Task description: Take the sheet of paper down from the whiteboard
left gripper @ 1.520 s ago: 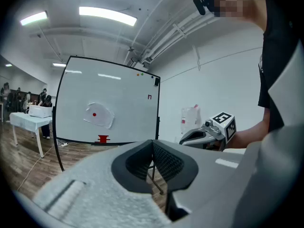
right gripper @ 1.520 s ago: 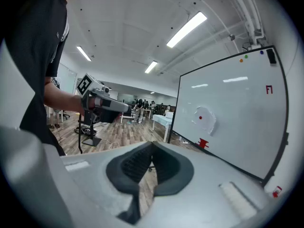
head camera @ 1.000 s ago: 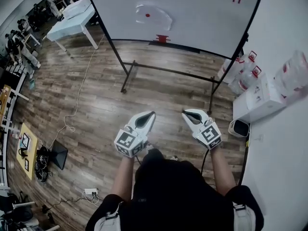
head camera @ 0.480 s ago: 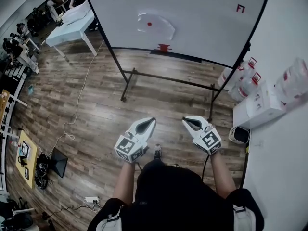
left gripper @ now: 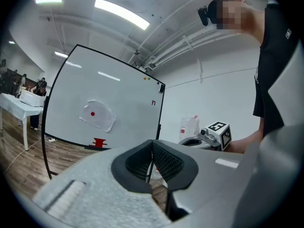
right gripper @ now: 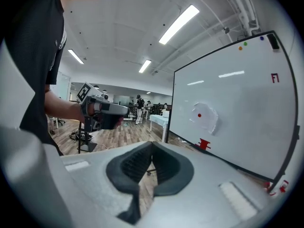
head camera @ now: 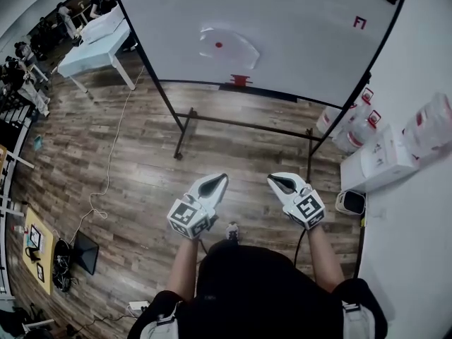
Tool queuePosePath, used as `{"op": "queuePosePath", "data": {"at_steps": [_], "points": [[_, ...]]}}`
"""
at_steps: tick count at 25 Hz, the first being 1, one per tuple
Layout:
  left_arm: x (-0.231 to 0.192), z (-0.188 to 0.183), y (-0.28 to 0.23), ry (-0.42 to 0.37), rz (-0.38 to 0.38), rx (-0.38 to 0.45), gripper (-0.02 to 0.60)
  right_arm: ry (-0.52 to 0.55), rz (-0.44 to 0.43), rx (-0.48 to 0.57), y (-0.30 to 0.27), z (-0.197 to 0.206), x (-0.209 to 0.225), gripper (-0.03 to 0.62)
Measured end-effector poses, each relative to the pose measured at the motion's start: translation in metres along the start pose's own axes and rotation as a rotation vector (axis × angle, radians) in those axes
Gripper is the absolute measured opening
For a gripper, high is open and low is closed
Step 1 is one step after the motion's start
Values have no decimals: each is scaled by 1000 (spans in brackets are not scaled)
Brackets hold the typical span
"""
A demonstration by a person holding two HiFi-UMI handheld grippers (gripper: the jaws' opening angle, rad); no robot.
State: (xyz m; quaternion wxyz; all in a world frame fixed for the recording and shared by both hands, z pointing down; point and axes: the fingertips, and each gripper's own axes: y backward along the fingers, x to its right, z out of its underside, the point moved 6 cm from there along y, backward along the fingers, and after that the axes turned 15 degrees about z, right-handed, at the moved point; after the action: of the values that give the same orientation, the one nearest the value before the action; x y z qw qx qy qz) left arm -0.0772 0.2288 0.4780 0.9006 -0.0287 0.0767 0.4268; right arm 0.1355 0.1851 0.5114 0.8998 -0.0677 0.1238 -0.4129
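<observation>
Left gripper point(head camera: 223, 179) pressed together, nothing between the pads; right gripper point(head camera: 271, 181) the same. I carry both side by side in front of my waist, noses aimed at the whiteboard point(head camera: 304, 27). No reason to spread either yet, since there is nothing within reach to pinch. The board stands on its black stand point(head camera: 185, 122) across a stretch of wooden floor point(head camera: 141, 161), well apart from my jaws. The sheet of paper point(head camera: 229, 51) is up on the board's left half, a pale, slightly rumpled piece with uneven edges. A red magnet point(head camera: 218, 45) sits near its middle, and I judge that this one point is what pins it. The edges look free, which would make them the place to pinch. A small red object point(head camera: 240, 80) sits on the rail just below the sheet; I cannot tell what it is. White boxes point(head camera: 378, 161) sit by the wall to my right, clear of the path. My reading of the step: close the gap to the board first, then open one gripper for an edge and perhaps use the other on the magnet. Pulling without freeing the magnet could tear the sheet.
</observation>
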Motion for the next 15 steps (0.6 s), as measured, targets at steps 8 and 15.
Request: {"op": "queuePosePath", "data": {"at_steps": [8, 15], "points": [[-72, 4, 8, 3, -39, -40, 12, -21, 58, -29, -53, -3, 12, 3], [-123, 8, 15, 46, -13, -95, 12, -30, 84, -46, -96, -3, 10, 3]]}}
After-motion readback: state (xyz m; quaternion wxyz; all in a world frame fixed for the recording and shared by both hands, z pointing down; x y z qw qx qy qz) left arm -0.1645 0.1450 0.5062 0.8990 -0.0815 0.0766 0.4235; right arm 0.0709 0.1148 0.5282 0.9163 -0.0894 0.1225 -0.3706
